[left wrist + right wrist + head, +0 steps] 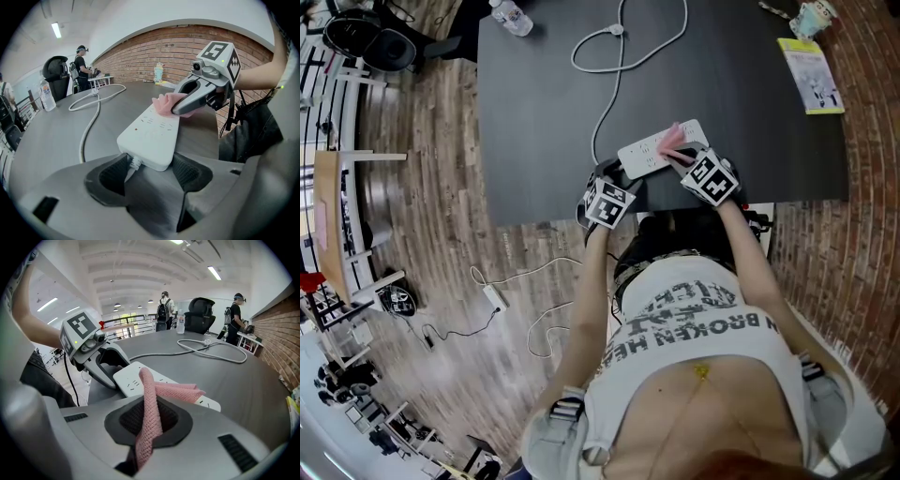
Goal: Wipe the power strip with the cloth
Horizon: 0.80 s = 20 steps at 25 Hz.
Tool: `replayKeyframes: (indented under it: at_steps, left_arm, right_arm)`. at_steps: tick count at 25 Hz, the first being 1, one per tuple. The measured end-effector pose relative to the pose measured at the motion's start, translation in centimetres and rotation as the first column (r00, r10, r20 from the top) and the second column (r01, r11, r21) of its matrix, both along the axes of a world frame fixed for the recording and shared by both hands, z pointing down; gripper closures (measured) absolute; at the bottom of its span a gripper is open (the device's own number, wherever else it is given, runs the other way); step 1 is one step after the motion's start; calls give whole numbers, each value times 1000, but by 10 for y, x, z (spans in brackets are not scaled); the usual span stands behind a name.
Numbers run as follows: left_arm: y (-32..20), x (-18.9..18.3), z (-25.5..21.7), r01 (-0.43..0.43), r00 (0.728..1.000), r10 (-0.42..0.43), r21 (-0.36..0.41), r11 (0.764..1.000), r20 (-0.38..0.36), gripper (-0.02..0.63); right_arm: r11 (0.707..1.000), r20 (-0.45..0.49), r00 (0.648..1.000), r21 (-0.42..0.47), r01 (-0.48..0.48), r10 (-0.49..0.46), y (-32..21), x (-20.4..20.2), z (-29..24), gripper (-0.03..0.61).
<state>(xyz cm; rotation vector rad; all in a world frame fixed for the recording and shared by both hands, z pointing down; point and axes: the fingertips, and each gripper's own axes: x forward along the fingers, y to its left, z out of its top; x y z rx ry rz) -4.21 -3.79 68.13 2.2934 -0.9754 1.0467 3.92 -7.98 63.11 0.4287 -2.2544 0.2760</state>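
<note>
A white power strip (661,150) lies near the front edge of the black table (544,122). My left gripper (149,171) is shut on the power strip (152,133) at its cord end, a jaw pad on either side. A pink cloth (152,394) is pinched in my right gripper (149,416), and its free end rests on top of the strip (129,378). In the head view the left gripper (619,180) is at the strip's left end. The right gripper (682,159) presses the cloth (675,139) onto its right half.
The strip's white cord (619,56) loops toward the table's far side. A water bottle (511,17) stands at the far left, a booklet (811,75) and a cup (814,17) at the far right. Another strip (492,297) lies on the wooden floor.
</note>
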Motion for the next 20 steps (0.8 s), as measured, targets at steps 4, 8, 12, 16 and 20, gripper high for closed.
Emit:
replayKeyframes:
  at_steps: [4, 8, 12, 16, 20]
  left_arm:
    - [1, 0, -3, -2, 1000, 2, 10, 1000, -1, 331]
    - [1, 0, -4, -4, 1000, 4, 9, 1000, -3, 331]
    - [0, 0, -5, -1, 1000, 1, 7, 1000, -5, 331]
    - [-2, 0, -6, -1, 1000, 1, 9, 1000, -7, 331]
    - [0, 0, -5, 1, 1000, -1, 7, 1000, -6, 331]
  right_arm:
    - [1000, -1, 1000, 1, -19, 19, 0, 6, -3, 563]
    - [999, -2, 999, -1, -37, 37, -3, 12, -4, 562]
    - [999, -5, 999, -7, -48, 48, -6, 18, -4, 563]
    - [998, -9, 998, -7, -55, 55, -8, 20, -4, 563]
    - [998, -7, 998, 0, -67, 67, -9, 22, -3, 563]
